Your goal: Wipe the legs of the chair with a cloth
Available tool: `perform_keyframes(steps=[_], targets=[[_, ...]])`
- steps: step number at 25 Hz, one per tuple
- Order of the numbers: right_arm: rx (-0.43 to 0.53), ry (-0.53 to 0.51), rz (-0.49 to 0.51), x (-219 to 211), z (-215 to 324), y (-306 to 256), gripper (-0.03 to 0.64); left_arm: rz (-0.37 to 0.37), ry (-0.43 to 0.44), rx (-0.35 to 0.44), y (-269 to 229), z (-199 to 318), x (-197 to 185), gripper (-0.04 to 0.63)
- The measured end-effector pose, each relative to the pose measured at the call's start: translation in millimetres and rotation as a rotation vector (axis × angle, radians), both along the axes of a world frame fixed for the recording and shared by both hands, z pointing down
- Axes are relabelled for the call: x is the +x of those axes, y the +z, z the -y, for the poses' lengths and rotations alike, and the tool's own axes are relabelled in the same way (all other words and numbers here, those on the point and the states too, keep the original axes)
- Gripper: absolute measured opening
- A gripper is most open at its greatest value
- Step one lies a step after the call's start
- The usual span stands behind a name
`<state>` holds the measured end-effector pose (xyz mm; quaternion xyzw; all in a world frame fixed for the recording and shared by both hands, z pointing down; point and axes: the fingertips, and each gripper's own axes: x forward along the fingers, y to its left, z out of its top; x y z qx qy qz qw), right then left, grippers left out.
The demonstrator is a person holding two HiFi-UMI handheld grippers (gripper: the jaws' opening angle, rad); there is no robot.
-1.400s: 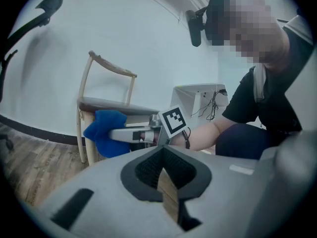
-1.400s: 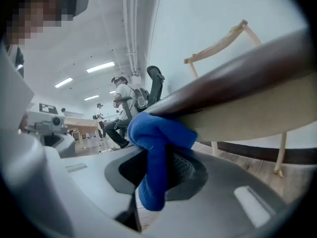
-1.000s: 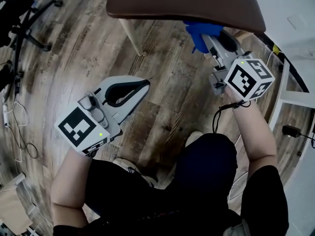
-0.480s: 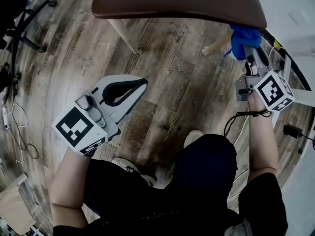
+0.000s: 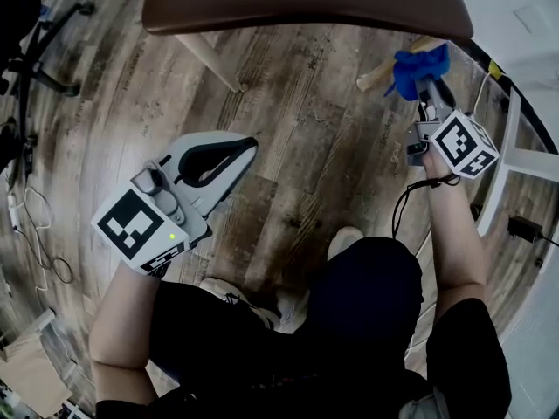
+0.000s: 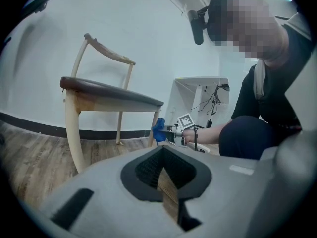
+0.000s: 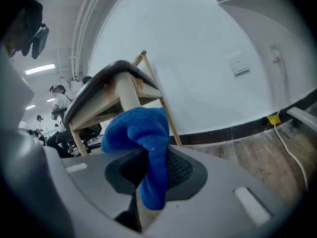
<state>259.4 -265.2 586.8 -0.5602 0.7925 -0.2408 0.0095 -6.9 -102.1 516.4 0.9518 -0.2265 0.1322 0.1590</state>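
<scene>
The wooden chair with a dark brown seat (image 5: 306, 3) stands before you. Your left gripper (image 5: 247, 145) idles, fingers together and empty. Your right gripper (image 5: 425, 90) has its fingers clamped on the bunched blue terry cloth (image 5: 417, 68), which is at the pale wooden leg (image 5: 376, 79); press the cloth flat and stroke along the leg's length.

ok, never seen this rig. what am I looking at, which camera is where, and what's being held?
There is no robot here: a person holds a two-jaw gripper in each hand, and the marker cubes are part of those grippers. One picture comes from a head camera looking down. The other two come from cameras riding on each gripper. The left gripper is shut and empty, above the wood floor. The right gripper clamps a blue cloth, held at a pale leg of the brown-seated chair.
</scene>
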Motion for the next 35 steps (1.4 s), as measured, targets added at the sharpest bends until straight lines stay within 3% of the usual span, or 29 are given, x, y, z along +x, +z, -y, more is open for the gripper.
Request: perform_keyframes(steps=[5, 13, 17, 27, 32, 35], targets=[[-0.067, -0.054, -0.103, -14.1, -0.8, 83.1, 0.091, 0.014, -0.009, -0.009, 5.1, 0.8, -3.2, 0.005], [-0.324, -0.062, -0.292, -23.9, -1.6, 220.7, 0.092, 0.038, -0.036, -0.033, 11.7, -3.0, -17.6, 0.005], [-0.428, -0.056, -0.306, -24.6, 0.4, 254.7, 0.092, 0.047, -0.065, -0.043, 14.6, -3.8, -30.9, 0.005], [-0.460, -0.061, -0.297, -24.7, 1.1, 252.0, 0.091, 0.026, -0.085, -0.036, 13.3, 0.5, -43.1, 0.005], [-0.357, -0.078, -0.292, -25.3, -1.5, 197.0, 0.091, 0.006, -0.063, -0.014, 4.1, -2.5, -37.4, 0.005], [-0.285, -0.106, -0.339, -24.8, -1.6, 150.2, 0.092, 0.002, -0.045, 0.019, -6.2, -4.3, -33.3, 0.005]])
